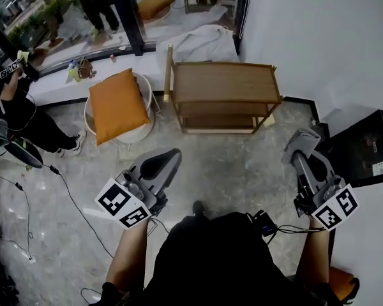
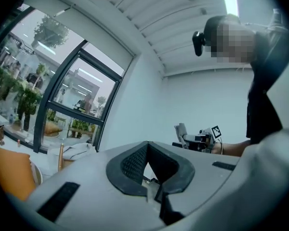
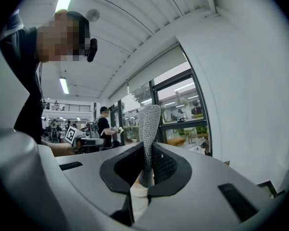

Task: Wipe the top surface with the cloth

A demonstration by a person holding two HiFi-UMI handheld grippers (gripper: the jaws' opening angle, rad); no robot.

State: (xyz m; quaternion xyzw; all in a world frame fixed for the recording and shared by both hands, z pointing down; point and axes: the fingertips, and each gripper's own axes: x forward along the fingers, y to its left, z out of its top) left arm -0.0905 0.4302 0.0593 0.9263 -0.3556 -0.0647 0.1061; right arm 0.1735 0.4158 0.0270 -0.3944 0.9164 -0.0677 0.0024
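Ahead, wooden shelf (image 1: 225, 81), wall (image 1: 319, 37) alongside, floor (image 1: 236, 171) before.

No word, brand or number can be read anywhere. The only printed signs are black-and-white square marker patterns, without letters, on the white cube (image 1: 122, 204) of the left gripper (image 1: 161, 163) and on the matching cube (image 1: 335, 209) of the right gripper (image 1: 300, 142). A small white label (image 1: 378, 168) on the black box-shaped cabinet (image 1: 360, 145) is too small to read
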